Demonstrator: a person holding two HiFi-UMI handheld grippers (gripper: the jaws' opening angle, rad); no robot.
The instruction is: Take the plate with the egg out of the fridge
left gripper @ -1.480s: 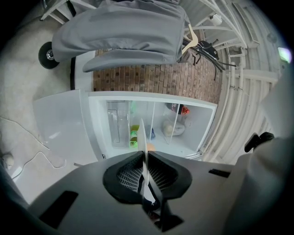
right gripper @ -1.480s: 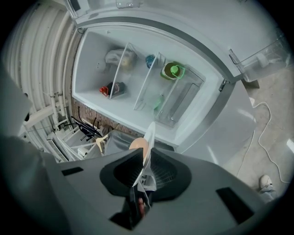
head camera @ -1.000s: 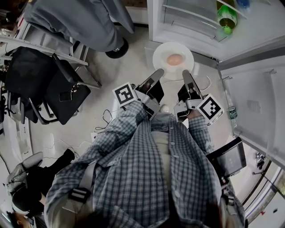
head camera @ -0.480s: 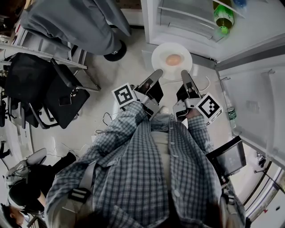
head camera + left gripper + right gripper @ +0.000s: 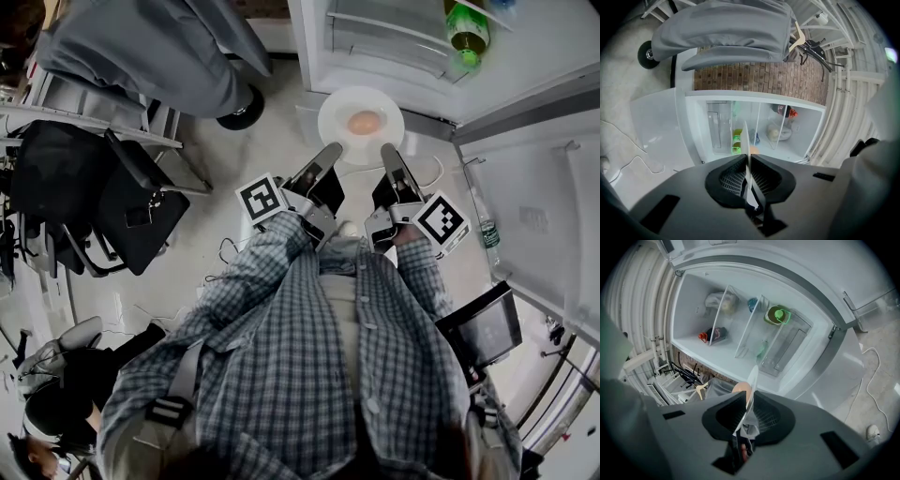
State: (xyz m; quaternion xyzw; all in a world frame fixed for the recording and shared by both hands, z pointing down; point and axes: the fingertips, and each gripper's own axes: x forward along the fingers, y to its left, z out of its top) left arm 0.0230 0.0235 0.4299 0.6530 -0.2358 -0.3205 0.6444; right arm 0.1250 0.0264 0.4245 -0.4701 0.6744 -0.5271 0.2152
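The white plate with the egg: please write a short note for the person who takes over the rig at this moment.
Left gripper: shut on the near rim of the round white plate.
Right gripper: shut on the same rim, further right.
Things: the plate hangs about level between both grippers, in front of the open white fridge and above the floor. The brown egg lies at its middle.
Done: plate and egg are outside the fridge.
Left: probably carry the plate level to a place where it can be set down. The fridge stands open.
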